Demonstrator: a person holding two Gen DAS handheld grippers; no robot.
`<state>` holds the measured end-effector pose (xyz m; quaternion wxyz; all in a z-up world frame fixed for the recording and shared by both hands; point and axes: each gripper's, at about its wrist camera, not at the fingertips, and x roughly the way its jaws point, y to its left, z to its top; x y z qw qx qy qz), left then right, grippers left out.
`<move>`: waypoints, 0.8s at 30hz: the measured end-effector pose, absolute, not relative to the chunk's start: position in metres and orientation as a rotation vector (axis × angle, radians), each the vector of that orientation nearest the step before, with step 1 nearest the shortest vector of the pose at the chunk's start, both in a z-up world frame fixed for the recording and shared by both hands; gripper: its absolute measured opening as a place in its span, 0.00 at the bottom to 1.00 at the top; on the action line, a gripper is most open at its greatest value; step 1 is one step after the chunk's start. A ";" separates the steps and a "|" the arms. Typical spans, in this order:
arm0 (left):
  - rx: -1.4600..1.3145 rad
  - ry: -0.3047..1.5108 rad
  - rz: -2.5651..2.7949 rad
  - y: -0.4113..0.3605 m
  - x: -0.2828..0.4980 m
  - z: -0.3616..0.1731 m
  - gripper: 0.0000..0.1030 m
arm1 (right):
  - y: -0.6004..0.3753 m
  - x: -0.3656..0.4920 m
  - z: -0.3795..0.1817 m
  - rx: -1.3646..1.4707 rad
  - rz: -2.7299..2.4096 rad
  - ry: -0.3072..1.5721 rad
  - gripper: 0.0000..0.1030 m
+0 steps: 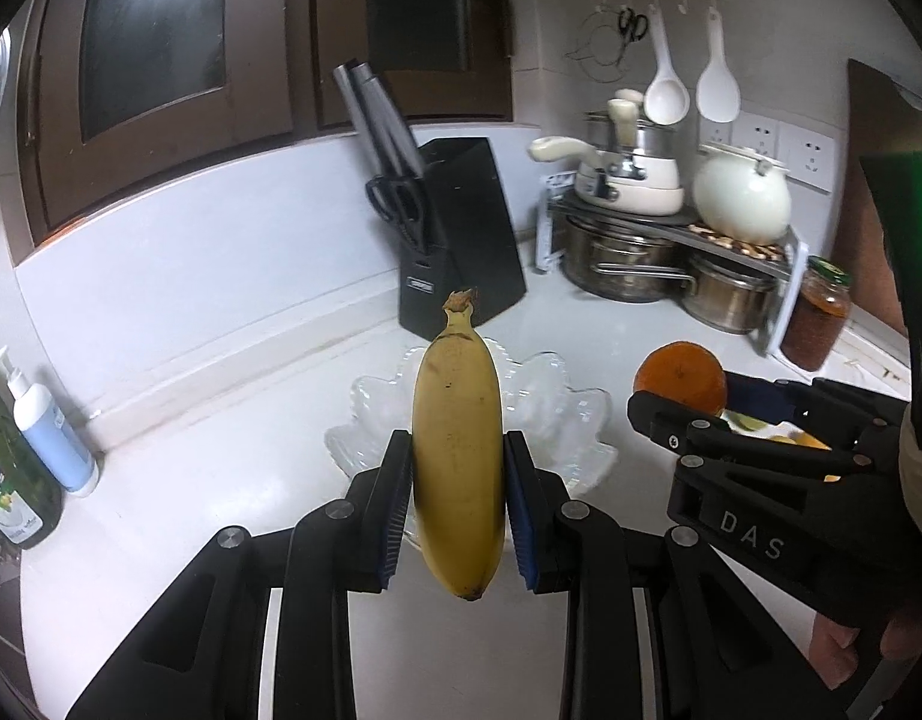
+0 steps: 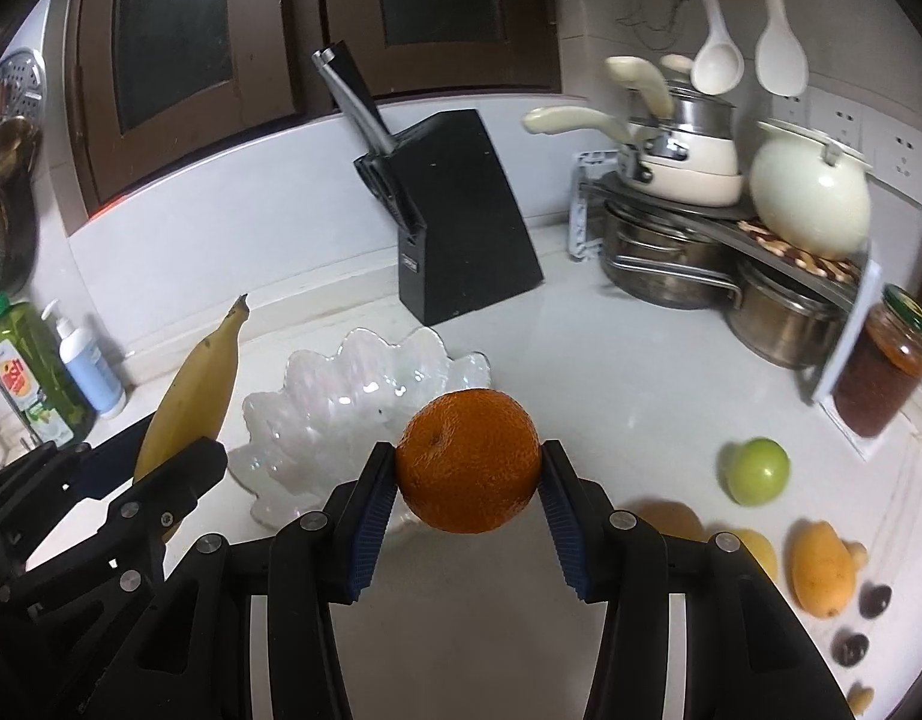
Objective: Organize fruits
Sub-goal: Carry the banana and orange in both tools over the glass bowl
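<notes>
Banana (image 1: 458, 456) and orange (image 2: 468, 461) (both claw-clamped) near bowl (image 2: 317, 414) rim

White countertop (image 2: 610, 360) is carrying everything. Sitting directly on it: scalloped glass bowl (image 2: 341, 408) near centre, black knife block (image 2: 461, 228) behind it, soap bottles (image 2: 71, 372) at far left, pot rack (image 2: 730, 228) and jar (image 2: 880, 372) at right. Loose fruit is lying at front right: green apple (image 2: 757, 471), yellow mango (image 2: 820, 570), small dark fruits (image 2: 862, 624).
</notes>
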<state>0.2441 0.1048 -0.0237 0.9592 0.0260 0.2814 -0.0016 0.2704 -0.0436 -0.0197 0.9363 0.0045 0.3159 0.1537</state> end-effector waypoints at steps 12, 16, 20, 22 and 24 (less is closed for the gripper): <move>0.058 0.626 0.006 0.130 0.290 -0.039 0.29 | -0.014 0.320 -0.024 -0.055 0.335 0.677 0.48; 0.054 0.669 -0.004 0.135 0.304 -0.051 0.29 | -0.007 0.338 -0.034 -0.071 0.342 0.722 0.48; 0.061 0.716 -0.012 0.139 0.317 -0.066 0.29 | -0.001 0.351 -0.046 -0.092 0.343 0.772 0.48; 0.068 0.739 -0.017 0.139 0.322 -0.074 0.29 | 0.002 0.358 -0.053 -0.111 0.340 0.798 0.48; 0.063 0.756 -0.033 0.140 0.327 -0.080 0.29 | 0.004 0.362 -0.058 -0.122 0.343 0.822 0.48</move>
